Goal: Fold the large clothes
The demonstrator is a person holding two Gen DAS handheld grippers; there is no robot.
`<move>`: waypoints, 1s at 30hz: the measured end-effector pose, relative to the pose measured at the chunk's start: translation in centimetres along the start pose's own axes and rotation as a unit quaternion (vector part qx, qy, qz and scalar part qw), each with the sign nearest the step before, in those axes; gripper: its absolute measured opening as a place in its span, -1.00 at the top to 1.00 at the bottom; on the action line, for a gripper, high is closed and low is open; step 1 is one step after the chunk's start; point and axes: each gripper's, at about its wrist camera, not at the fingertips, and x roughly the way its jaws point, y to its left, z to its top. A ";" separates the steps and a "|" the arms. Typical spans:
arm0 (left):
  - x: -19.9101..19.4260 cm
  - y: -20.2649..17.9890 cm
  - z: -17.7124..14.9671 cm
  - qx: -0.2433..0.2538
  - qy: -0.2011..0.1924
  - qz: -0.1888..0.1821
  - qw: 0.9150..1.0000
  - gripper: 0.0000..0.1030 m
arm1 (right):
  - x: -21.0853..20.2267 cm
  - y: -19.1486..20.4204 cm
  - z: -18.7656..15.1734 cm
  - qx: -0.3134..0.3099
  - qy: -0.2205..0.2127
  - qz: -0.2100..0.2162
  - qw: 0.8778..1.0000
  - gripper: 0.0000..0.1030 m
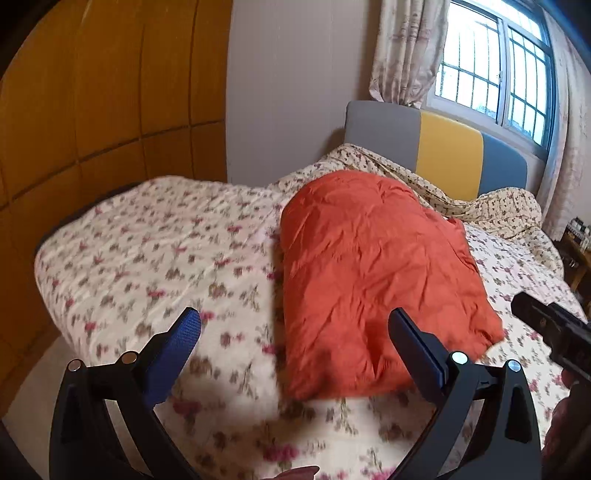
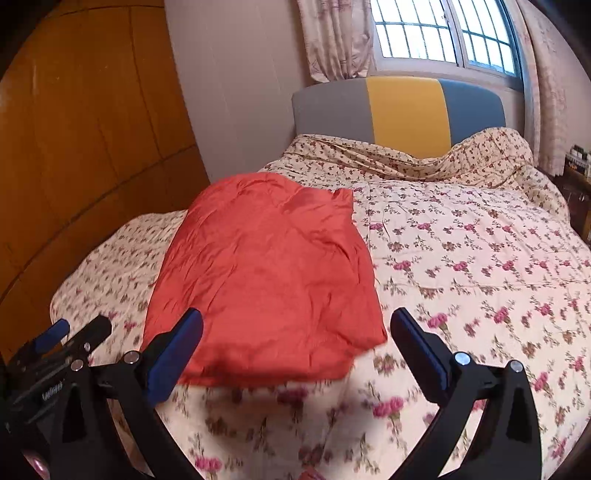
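Note:
An orange-red garment (image 1: 373,280) lies folded into a long rectangle on the floral bed cover (image 1: 147,266). It also shows in the right wrist view (image 2: 269,280). My left gripper (image 1: 295,321) is open and empty, held above the garment's near left edge. My right gripper (image 2: 297,321) is open and empty above the garment's near right corner. The right gripper's body shows at the right edge of the left wrist view (image 1: 550,332). The left gripper shows at the lower left of the right wrist view (image 2: 55,347).
The floral bed cover (image 2: 461,266) spans the bed. A crumpled floral sheet (image 2: 406,155) lies by the grey and yellow headboard (image 2: 402,107). A wooden wardrobe (image 1: 92,92) stands to the left. A window (image 2: 443,33) with curtains is behind. A bedside stand (image 1: 580,251) is at far right.

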 end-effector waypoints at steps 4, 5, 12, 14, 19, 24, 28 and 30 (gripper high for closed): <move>-1.3 0.5 -0.8 -0.013 0.006 -0.013 1.000 -0.94 | -1.7 0.6 -1.1 -0.021 -0.007 -0.013 1.000 -0.96; -1.5 0.4 -0.9 -0.013 0.006 -0.011 1.000 -0.94 | -2.1 0.7 -1.3 -0.025 -0.010 -0.016 1.000 -0.96; -3.4 -0.2 -1.7 0.009 -0.011 -0.007 1.000 -0.94 | -3.1 0.1 -1.8 -0.011 -0.010 -0.018 1.000 -0.96; -3.6 -0.5 -1.9 0.016 -0.011 -0.012 1.000 -0.94 | -3.3 -0.1 -1.6 -0.006 -0.010 -0.012 1.000 -0.96; -3.9 -0.8 -1.9 0.020 -0.012 -0.014 1.000 -0.94 | -3.1 -0.3 -1.6 -0.005 -0.007 -0.017 1.000 -0.96; -4.0 -0.8 -2.0 0.015 -0.012 -0.019 1.000 -0.94 | -3.3 0.0 -1.7 -0.010 -0.009 -0.017 1.000 -0.96; -4.1 -1.0 -2.0 0.022 -0.017 -0.015 0.999 -0.94 | -3.2 0.1 -1.8 -0.011 -0.007 -0.012 1.000 -0.96; -4.0 -0.9 -2.0 0.020 -0.016 -0.015 1.000 -0.94 | -3.3 0.1 -1.8 -0.013 -0.008 -0.012 1.000 -0.96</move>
